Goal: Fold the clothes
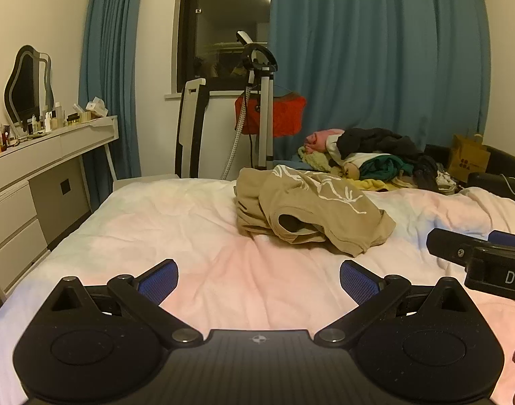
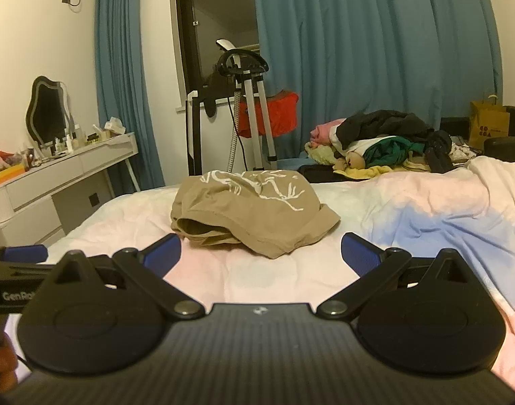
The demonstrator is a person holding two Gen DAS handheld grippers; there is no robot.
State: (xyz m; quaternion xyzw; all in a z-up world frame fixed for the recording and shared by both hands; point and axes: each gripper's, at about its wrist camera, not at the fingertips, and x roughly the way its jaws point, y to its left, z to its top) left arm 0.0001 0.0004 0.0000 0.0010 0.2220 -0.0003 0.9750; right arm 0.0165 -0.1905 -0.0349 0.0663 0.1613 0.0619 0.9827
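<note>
Two grippers: both hovering low over the bed, side by side.
Left gripper: fingers spreading wide apart, holding nothing — blue pads facing each other.
Right gripper: fingers also standing wide apart, gripping nothing.
Tan shirt: lying crumpled on the pale pink cover, white print showing, neck opening facing the grippers — ahead of both, not touching either.
Clothes pile: sitting behind the shirt at the far side of the bed.
Bench: standing to the left, carrying bottles and a mirror.
Curtains: hanging blue behind.
</note>
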